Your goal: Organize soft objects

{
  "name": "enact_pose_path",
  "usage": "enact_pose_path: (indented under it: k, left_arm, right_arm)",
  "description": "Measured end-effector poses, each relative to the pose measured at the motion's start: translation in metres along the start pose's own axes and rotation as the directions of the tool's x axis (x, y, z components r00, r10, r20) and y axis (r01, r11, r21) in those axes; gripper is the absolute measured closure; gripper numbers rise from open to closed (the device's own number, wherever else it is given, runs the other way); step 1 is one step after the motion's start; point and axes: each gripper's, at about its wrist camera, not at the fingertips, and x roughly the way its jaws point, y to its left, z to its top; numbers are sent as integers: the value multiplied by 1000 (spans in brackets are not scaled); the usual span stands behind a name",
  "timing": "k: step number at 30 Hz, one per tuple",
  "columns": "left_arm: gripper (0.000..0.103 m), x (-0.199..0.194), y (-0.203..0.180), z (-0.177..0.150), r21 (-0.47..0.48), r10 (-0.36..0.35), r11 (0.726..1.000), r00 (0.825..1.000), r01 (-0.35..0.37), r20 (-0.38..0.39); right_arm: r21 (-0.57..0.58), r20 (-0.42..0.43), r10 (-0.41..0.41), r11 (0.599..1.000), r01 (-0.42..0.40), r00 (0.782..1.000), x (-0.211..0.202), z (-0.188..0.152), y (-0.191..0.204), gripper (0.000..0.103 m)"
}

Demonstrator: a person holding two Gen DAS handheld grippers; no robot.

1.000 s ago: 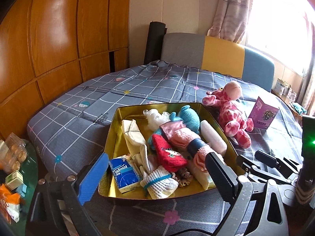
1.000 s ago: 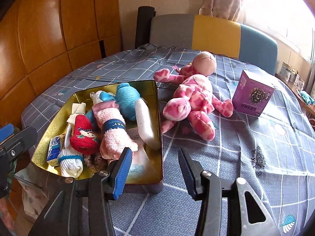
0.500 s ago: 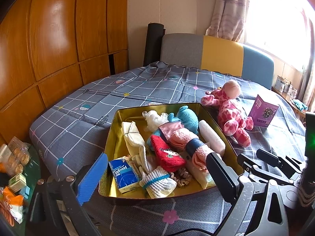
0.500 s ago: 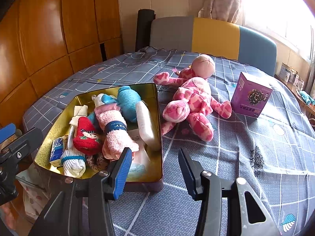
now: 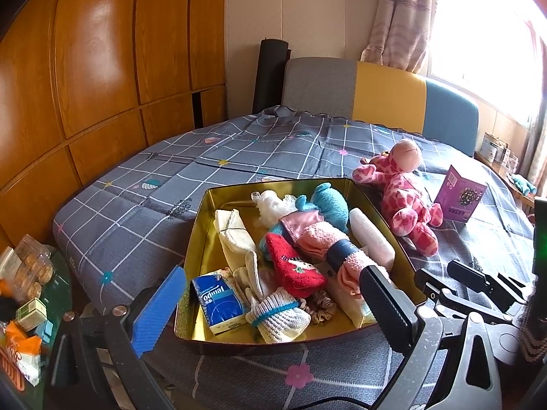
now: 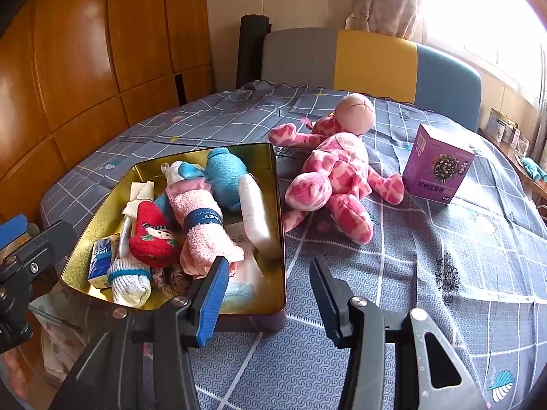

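Sunlit from a curtained window, the room showed a bed [image 6: 461,273] under a grey checked cover, with wood panelling along one side. On that cover sat a gold tin [image 5: 200,235], already packed: a pink rolled towel [image 6: 201,229], a red sock [image 6: 150,235], a blue tissue pack [image 5: 218,299], a teal plush piece [image 5: 330,203] and more. Just beside the tin's far edge lay the pink giraffe toy [image 6: 338,174], the 1 soft thing left out, sprawled flat on the cover and apart from the purple box [image 6: 437,165] near it.

Both pairs of tongs hung empty. The left tongs [image 5: 273,307] stood wide over the tin's near end, gripping nothing. The right tongs [image 6: 270,294] were parted more narrowly, nothing between them, poised above the tin's near corner.

By the look of it, this was a pause between picks, with the giraffe as the likely target. The next move would call for the right tongs to reach forward past the tin, open wider for the plump body, and pinch a limb or the torso.
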Motion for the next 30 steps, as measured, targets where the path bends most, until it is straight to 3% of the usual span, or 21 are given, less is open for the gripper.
enact_pose_path:
  k: [17,30]
  left_arm:
    - [0,1,2,-1,-9,-2,1000,1000,2,-15]
    - [0,3,1,-1,-33,42,999,999,-43,-24]
  right_arm:
    - [-1,-6,-1,1000,1,1000,1,-2,0,54]
    - [1,-10,-5,1000,5,1000,0,-4,-2,54]
